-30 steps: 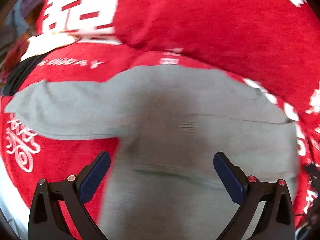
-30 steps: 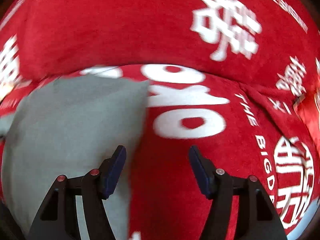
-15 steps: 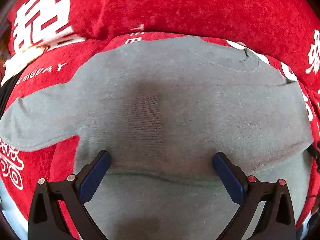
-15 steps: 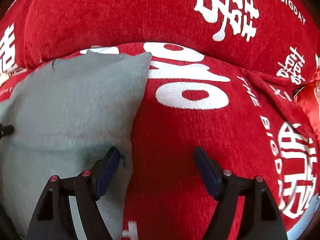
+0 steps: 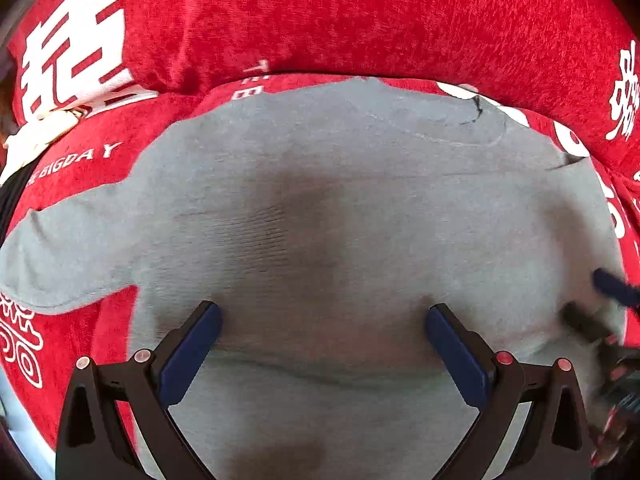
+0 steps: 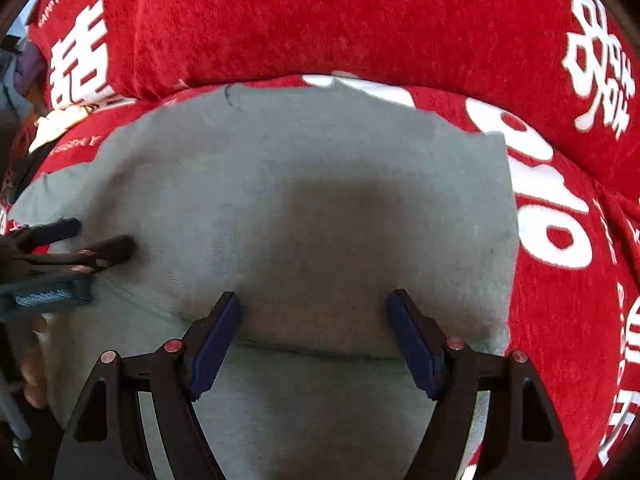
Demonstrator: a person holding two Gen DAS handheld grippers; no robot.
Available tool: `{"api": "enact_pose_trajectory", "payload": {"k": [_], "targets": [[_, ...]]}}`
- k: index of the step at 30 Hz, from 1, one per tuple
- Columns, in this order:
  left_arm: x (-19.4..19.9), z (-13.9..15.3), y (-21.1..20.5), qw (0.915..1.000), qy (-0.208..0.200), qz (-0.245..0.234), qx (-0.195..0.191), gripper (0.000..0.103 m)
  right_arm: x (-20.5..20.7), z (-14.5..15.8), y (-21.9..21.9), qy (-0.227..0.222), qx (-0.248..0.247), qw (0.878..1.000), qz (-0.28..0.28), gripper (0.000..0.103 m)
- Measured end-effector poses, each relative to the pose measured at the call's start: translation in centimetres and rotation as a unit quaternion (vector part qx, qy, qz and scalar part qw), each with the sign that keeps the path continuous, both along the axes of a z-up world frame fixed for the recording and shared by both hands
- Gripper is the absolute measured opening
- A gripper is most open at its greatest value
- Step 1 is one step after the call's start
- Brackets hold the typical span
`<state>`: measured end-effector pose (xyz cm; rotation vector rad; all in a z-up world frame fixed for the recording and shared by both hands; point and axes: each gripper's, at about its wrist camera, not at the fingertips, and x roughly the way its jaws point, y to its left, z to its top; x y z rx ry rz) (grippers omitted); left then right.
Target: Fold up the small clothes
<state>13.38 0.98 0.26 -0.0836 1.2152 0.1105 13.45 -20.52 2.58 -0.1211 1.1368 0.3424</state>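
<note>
A grey knit garment [image 5: 340,216] lies flat on a red sofa seat, one sleeve stretched out to the left [image 5: 60,252]. A folded edge runs across it just in front of both grippers. My left gripper [image 5: 320,328] is open and empty, low over the garment's middle. My right gripper [image 6: 314,316] is open and empty over the garment's right half [image 6: 320,184], near its right edge. The right gripper also shows at the right edge of the left wrist view [image 5: 600,320]. The left gripper also shows at the left of the right wrist view [image 6: 60,252].
The red sofa cover with white lettering [image 6: 560,220] spreads under and to the right of the garment. The red backrest cushion [image 5: 360,12] rises behind it. A cream and black cloth heap [image 5: 36,140] lies at the far left.
Both grippers moved in over the grey garment. The right gripper shifted left from the red cover onto the garment. The jaws stayed open.
</note>
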Motion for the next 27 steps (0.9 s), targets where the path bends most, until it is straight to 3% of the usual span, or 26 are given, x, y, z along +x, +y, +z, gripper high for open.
{"api": "enact_pose_trajectory", "payload": {"k": [6, 10, 12, 13, 15, 17, 21, 24, 27], "targets": [[-1.0, 1.1, 3.2, 0.9994, -0.009, 0.033, -0.003, 0.103, 0.4, 1.8, -4.4, 0.006, 0.013, 0.999, -0.038, 0.073], [0.1, 2.5, 1.2, 0.9978, -0.032, 0.029, -0.051, 0.103, 1.1, 3.9, -2.4, -0.041, -0.015, 0.999, -0.030, 0.077], [1.4, 2.0, -1.2, 0.9976, -0.016, -0.005, -0.067, 0.103, 2.7, 3.2, -0.5, -0.026, -0.011, 1.000, -0.007, 0.078], [2.1, 1.0, -2.5, 0.9974, 0.002, -0.024, -0.067, 0.103, 3.7, 2.1, 0.4, -0.009, -0.011, 1.000, 0.006, 0.078], [2.6, 0.0, -3.7, 0.9992, 0.010, -0.034, -0.019, 0.103, 5.5, -0.2, 1.7, 0.023, -0.033, 0.999, 0.015, 0.077], [2.9, -0.1, -3.5, 0.9990, -0.010, -0.043, -0.010, 0.103, 6.7, -1.0, 0.8, 0.016, -0.040, 0.999, -0.004, 0.078], [3.7, 0.2, -1.0, 0.9997, -0.004, -0.021, -0.016, 0.103, 10.1, -1.2, -4.9, 0.025, -0.010, 0.991, -0.129, 0.077], [2.8, 1.5, 1.1, 0.9990, -0.017, 0.018, -0.037, 0.103, 9.2, 0.3, -5.4, 0.022, 0.009, 0.990, -0.137, 0.077], [1.1, 1.7, 1.3, 0.9975, -0.014, 0.021, -0.066, 0.103, 5.5, 2.2, -2.9, -0.010, 0.013, 0.997, -0.081, 0.078]]}}
